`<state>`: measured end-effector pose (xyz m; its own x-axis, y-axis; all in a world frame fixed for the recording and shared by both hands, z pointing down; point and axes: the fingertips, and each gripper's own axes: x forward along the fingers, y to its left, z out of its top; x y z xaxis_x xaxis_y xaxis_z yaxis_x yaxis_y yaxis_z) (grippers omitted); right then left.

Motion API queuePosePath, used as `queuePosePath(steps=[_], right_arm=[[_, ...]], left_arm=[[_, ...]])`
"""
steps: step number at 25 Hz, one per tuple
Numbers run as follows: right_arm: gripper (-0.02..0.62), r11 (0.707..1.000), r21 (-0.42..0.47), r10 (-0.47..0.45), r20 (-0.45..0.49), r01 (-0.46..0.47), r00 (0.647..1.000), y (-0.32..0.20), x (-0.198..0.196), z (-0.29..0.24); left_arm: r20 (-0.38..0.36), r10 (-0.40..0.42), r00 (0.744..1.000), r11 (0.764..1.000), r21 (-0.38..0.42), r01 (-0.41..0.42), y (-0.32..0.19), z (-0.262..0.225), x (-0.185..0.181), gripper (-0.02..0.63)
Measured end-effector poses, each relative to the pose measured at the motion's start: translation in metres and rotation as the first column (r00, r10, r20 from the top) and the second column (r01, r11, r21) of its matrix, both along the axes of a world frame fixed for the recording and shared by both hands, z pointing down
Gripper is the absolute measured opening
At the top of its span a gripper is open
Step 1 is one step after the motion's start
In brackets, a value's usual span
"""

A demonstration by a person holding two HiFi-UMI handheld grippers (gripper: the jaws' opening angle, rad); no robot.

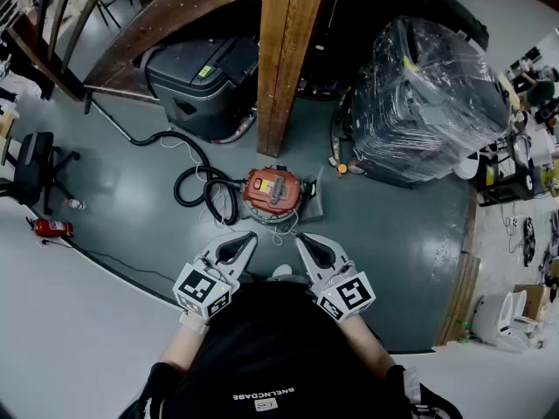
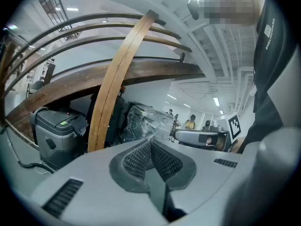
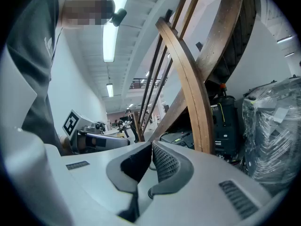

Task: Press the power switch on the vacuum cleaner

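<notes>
The red vacuum cleaner [image 1: 272, 190] stands on the grey-green floor in the head view, with its black hose [image 1: 194, 184] coiled to its left. Its power switch is too small to make out. My left gripper [image 1: 251, 235] and right gripper [image 1: 299, 237] are held side by side just short of the vacuum, both pointing toward it. In the left gripper view the left gripper [image 2: 150, 144] is shut with nothing in it. The right gripper [image 3: 151, 148] is likewise shut and empty in its own view. Neither gripper view shows the vacuum.
A slanted wooden post [image 1: 288, 59] rises behind the vacuum. A dark grey machine [image 1: 205, 77] sits at the back left and a plastic-wrapped stack [image 1: 428, 103] at the back right. A fire extinguisher [image 1: 52, 228] and a black chair [image 1: 31, 168] are on the left.
</notes>
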<state>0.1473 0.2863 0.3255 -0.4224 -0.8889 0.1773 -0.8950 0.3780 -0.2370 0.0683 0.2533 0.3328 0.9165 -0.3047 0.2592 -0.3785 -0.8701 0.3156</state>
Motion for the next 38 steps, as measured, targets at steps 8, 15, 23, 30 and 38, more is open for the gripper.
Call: queuePosePath(steps=[8,15,23,30,38], right_arm=[[0.025,1.000,-0.001,0.004,0.015,-0.004,1.000,0.003,0.029,0.006],[0.026,1.000,0.015,-0.014,0.051,0.013,0.999,0.013,0.058,0.006],[0.026,0.999,0.016,-0.037,0.065,0.036,0.997,0.023,0.081,0.013],[0.025,0.999,-0.012,-0.052,0.074,0.053,0.996,0.006,0.080,0.021],[0.025,0.996,-0.074,-0.044,0.059,0.049,0.997,-0.056,0.063,0.036]], left_arm=[[0.008,0.009,1.000,1.000,-0.006,-0.009,0.005,0.006,0.029,0.015],[0.020,0.003,1.000,1.000,-0.003,-0.003,0.013,0.009,0.061,0.015],[0.043,-0.013,0.999,1.000,-0.002,0.013,0.026,0.016,0.083,0.014],[0.042,-0.042,0.998,0.999,-0.023,0.043,0.006,0.021,0.077,0.014],[0.029,-0.046,0.999,0.998,-0.046,0.047,-0.060,0.029,0.056,0.014]])
